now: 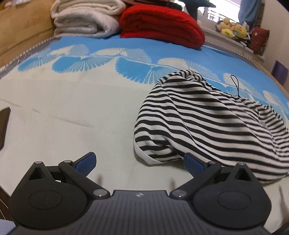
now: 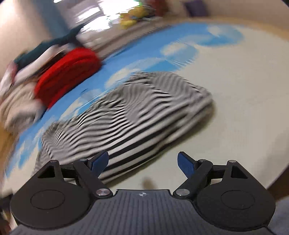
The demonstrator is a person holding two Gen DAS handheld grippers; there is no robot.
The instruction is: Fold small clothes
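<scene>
A black-and-white striped garment (image 1: 204, 119) lies bunched in a loose heap on the bed, with a thin black loop sticking up from its far side. My left gripper (image 1: 140, 162) is open and empty, low over the sheet just in front of the garment's near white hem. The right wrist view is blurred by motion. There the striped garment (image 2: 130, 112) lies ahead and to the left, and my right gripper (image 2: 143, 162) is open and empty above its near edge.
The bed sheet (image 1: 63, 117) is cream with a blue fan pattern. A folded white blanket (image 1: 84, 16) and a folded red blanket (image 1: 160, 23) lie at the far end. Plush toys (image 1: 233, 28) sit on a window ledge. A dark object (image 1: 4, 123) lies at the left edge.
</scene>
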